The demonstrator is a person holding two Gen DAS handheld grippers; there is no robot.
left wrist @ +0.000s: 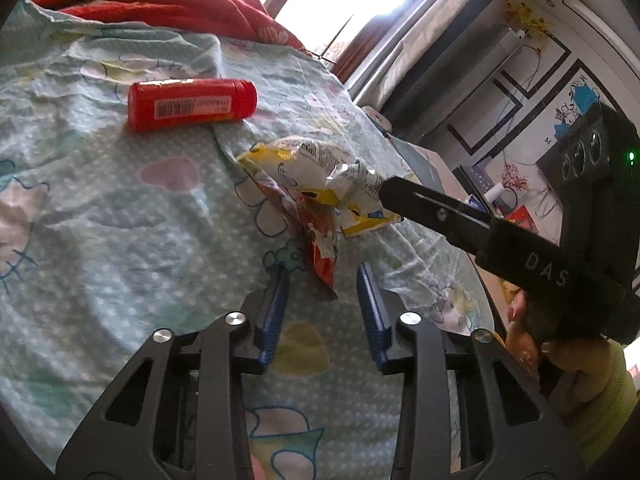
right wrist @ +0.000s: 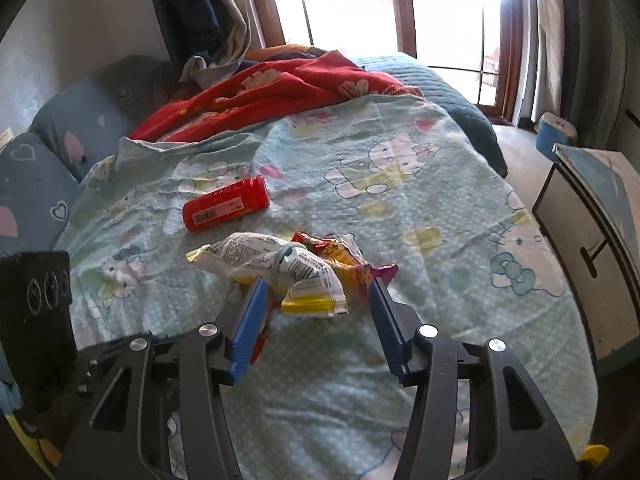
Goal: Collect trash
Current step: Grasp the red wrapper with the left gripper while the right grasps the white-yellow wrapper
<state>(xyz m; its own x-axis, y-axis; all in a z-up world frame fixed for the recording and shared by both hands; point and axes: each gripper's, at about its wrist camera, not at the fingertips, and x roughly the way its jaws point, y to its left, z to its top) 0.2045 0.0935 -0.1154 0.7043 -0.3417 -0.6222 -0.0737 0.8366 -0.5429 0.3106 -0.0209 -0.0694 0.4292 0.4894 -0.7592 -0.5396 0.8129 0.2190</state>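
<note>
with both claws part-open, the right claw straddling the snack wrappers near the red bottle and the left claw at their edge, crinkly foil could slip free.

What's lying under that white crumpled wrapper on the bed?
Under the white wrapper lie a yellow wrapper and a red-orange one, all on the cartoon bedsheet. Anything further beneath is covered.
</note>
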